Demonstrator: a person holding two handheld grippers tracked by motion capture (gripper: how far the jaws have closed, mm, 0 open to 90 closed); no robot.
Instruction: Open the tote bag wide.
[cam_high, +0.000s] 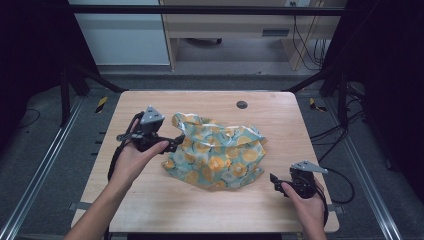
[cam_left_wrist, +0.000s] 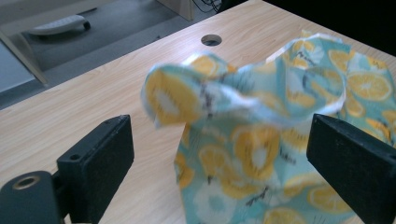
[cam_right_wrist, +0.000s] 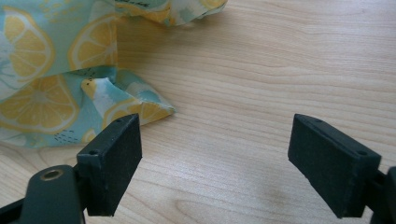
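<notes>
A crumpled cloth (cam_high: 217, 151) printed with yellow lemon slices on teal lies in the middle of the wooden table (cam_high: 150, 200). My left gripper (cam_high: 176, 142) is at the cloth's left edge, open, and a raised fold of the cloth (cam_left_wrist: 243, 126) stands between its two jaws. My right gripper (cam_high: 274, 180) rests low near the table's front right, open, with bare wood between its jaws. In the right gripper view a corner of the cloth (cam_right_wrist: 135, 109) lies just beyond the left jaw (cam_right_wrist: 112, 163).
A round cable hole (cam_high: 242, 104) sits near the table's far edge. Black frame rails run along both sides of the table. Bare wood stretches along the front and the right of the cloth.
</notes>
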